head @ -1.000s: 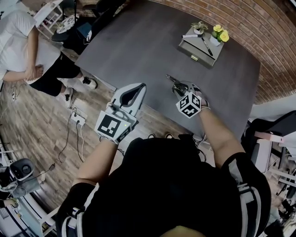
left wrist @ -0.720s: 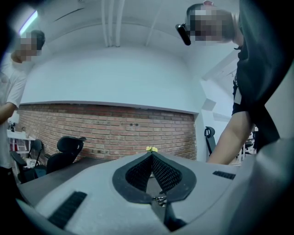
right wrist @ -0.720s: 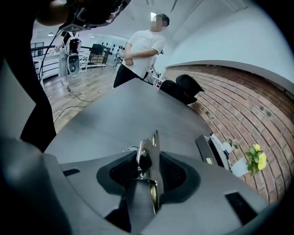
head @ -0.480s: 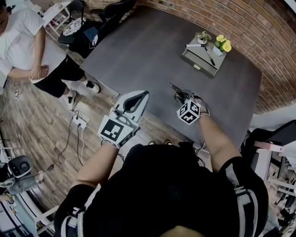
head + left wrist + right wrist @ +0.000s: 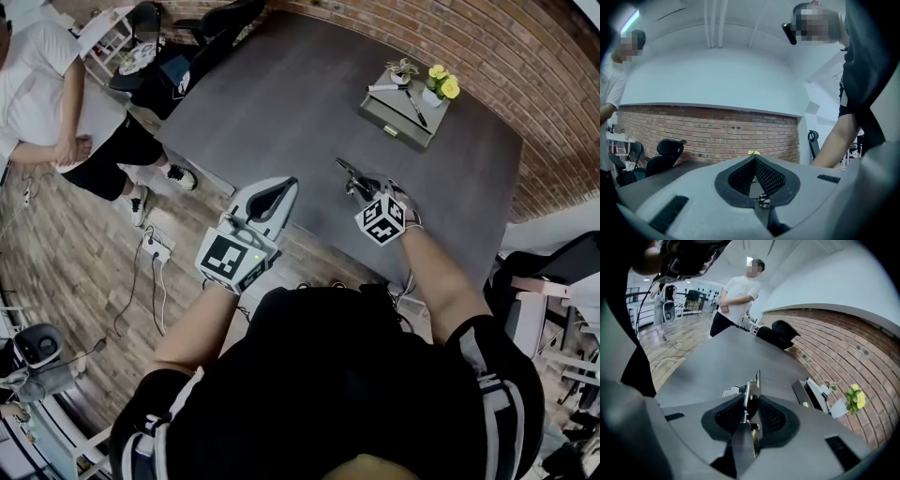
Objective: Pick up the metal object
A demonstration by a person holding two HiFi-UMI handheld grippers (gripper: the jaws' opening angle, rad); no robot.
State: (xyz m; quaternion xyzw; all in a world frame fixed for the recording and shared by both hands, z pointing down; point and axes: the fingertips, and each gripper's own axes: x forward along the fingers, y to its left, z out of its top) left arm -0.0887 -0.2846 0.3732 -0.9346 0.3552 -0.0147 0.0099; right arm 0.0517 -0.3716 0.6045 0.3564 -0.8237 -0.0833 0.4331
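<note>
The metal object (image 5: 348, 172), a thin flat piece with a hook-like end, stands on edge between the jaws of my right gripper (image 5: 364, 188) near the front edge of the dark table (image 5: 281, 103). In the right gripper view the metal object (image 5: 753, 386) rises between the two black pads, and the right gripper (image 5: 751, 403) is closing with its pads against the metal's sides. My left gripper (image 5: 287, 184) hovers at the table's front edge, left of the object. In its own view the left gripper (image 5: 754, 158) is shut with its tips touching and nothing between them.
A grey box (image 5: 401, 111) at the back right of the table carries yellow flowers (image 5: 442, 85), a small plant and a pen. A person in a white shirt (image 5: 37, 98) stands at the left. A black chair (image 5: 225, 14) and a floor power strip (image 5: 156, 246) lie off the table.
The right gripper's jaws have come in around the metal object. The left gripper has hardly moved.
</note>
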